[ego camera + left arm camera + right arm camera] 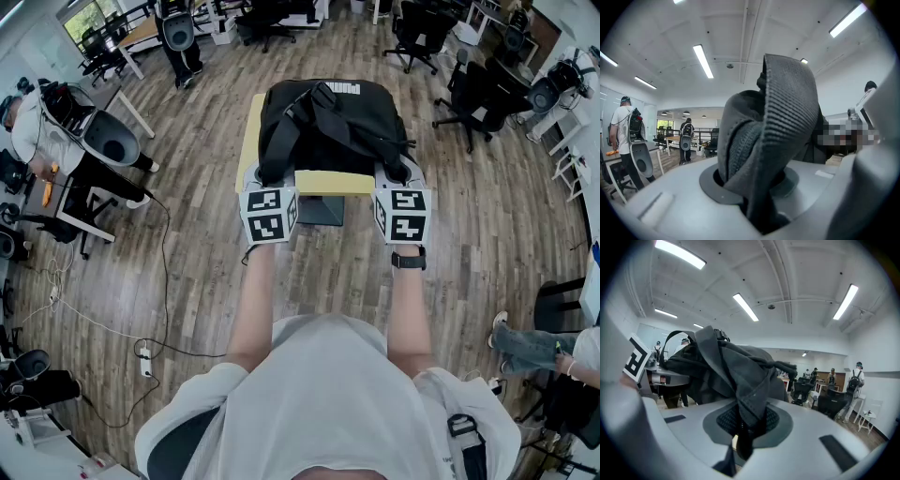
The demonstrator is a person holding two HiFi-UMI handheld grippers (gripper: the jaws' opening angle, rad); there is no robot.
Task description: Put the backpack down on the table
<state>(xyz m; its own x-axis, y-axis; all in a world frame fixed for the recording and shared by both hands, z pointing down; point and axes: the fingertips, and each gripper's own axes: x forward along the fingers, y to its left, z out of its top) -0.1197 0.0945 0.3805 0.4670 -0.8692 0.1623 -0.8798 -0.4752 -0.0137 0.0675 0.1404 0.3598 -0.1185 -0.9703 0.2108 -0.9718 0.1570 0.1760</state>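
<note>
The black backpack point(333, 122) lies over the top of the small yellow table point(328, 183) and covers most of it. The left gripper point(272, 180) is at the table's near edge, and its jaws pinch a grey webbing shoulder strap point(787, 117). The right gripper point(398, 176), at the same near edge, is clamped on a bunched fold point(750, 380) of the backpack's dark fabric.

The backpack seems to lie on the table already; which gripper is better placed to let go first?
Probably left. The left gripper pinches only a shoulder strap, while the right gripper pinches a fold of the backpack itself, which may steady it on the table.
</note>
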